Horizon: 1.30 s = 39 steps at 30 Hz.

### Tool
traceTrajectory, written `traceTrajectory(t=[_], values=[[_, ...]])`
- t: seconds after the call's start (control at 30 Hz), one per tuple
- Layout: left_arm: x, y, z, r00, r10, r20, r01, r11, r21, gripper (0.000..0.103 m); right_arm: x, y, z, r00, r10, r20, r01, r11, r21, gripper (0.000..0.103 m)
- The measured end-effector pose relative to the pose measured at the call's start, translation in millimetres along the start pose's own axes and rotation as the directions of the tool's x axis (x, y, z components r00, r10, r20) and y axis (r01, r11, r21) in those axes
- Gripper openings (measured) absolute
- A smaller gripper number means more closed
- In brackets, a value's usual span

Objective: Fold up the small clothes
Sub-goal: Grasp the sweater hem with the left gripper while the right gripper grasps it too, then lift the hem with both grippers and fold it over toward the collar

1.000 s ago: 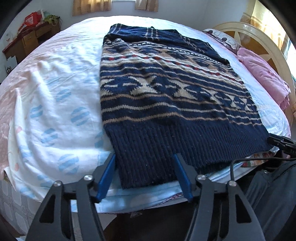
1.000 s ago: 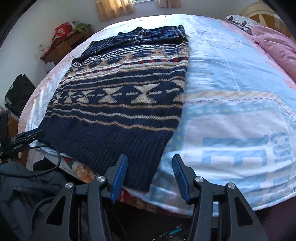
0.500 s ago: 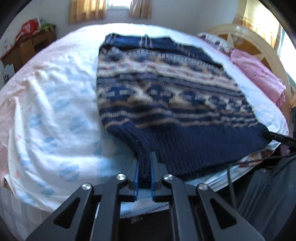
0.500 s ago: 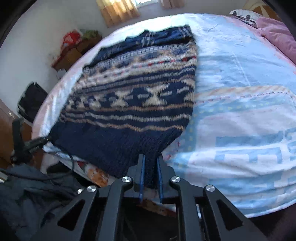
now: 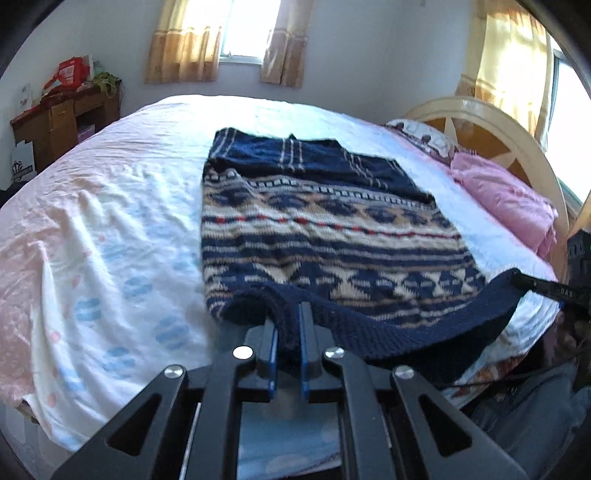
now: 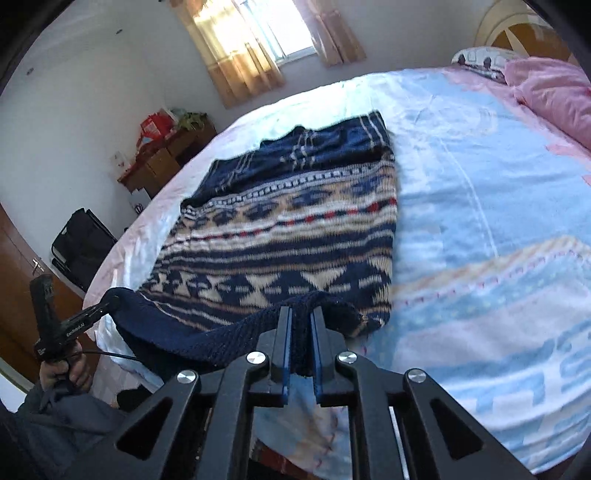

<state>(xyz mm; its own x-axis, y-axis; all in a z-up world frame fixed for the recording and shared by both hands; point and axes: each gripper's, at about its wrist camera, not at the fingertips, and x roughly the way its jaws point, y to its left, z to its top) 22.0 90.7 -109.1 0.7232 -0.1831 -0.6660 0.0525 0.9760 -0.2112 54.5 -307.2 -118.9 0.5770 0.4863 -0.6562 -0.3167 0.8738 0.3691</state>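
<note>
My left gripper [image 5: 287,325] is clamped nearly shut on the ribbed navy hem of the sweater [image 5: 325,236], at the hem's left corner, with the thick knit bunched between the blue pads. My right gripper [image 6: 300,328] is closed the same way on the hem's other corner, a fold of dark ribbing squeezed between its pads. Between the two grips the hem is raised off the bed [image 5: 110,229] and sags in a shallow curve, rolled over so the ribbed band faces up. In the right wrist view my left hand [image 6: 64,373] shows at the hem's far end, wrapped round the handle of its tool, a grey sleeve [image 6: 62,413] below it.

Past the hem, the rest of the sweater lies flat on the bed: bands of navy and cream diamonds, then a thin line of red dashes, then the plain navy top with pale stripes. The patterned sheet spreads out on both sides of the sweater, pink and white with blue spots to its left, pale blue and pink blocks to its right.

Beyond the sweater on its right lie a pink quilt [image 5: 506,199] and a pillow [image 5: 421,138] against the cream headboard [image 5: 491,122]. Beyond it on its left stands a wooden desk [image 5: 62,122] with a red bag [image 5: 70,74] on top. Curtains [image 5: 181,48] frame a bright window [image 5: 251,29] on the far wall.
</note>
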Motion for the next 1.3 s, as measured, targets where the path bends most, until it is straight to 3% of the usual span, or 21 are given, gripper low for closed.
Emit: traceTrajectory(t=[0.43, 0.63, 0.77, 1.0, 1.3], values=[[5, 1, 51, 0.992, -0.025, 0.122, 0.026, 1.0, -0.002, 0.009, 3, 0, 54, 0.994, -0.014, 0.104, 0.015, 1.0, -0.007, 0.007], [17, 10, 76, 0.987, -0.038, 0.158, 0.046, 0.998, -0.05, 0.009, 7, -3, 82, 0.99, -0.012, 0.141, 0.008, 1.0, 0.029, 0.007], [26, 16, 93, 0.984, -0.054, 0.17, 0.07, 0.993, -0.09, 0.009, 9, 0, 101, 0.987, -0.007, 0.161, 0.001, 0.999, 0.033, 0.007], [33, 19, 126, 0.975, -0.057, 0.213, 0.076, 0.994, -0.082, 0.009, 12, 7, 141, 0.982, -0.001, 0.189, -0.002, 1.0, 0.012, 0.007], [74, 37, 175, 0.975, -0.07, 0.21, 0.1, 0.986, -0.134, 0.009, 44, -8, 196, 0.983, -0.005, 0.185, -0.001, 0.999, 0.032, 0.006]])
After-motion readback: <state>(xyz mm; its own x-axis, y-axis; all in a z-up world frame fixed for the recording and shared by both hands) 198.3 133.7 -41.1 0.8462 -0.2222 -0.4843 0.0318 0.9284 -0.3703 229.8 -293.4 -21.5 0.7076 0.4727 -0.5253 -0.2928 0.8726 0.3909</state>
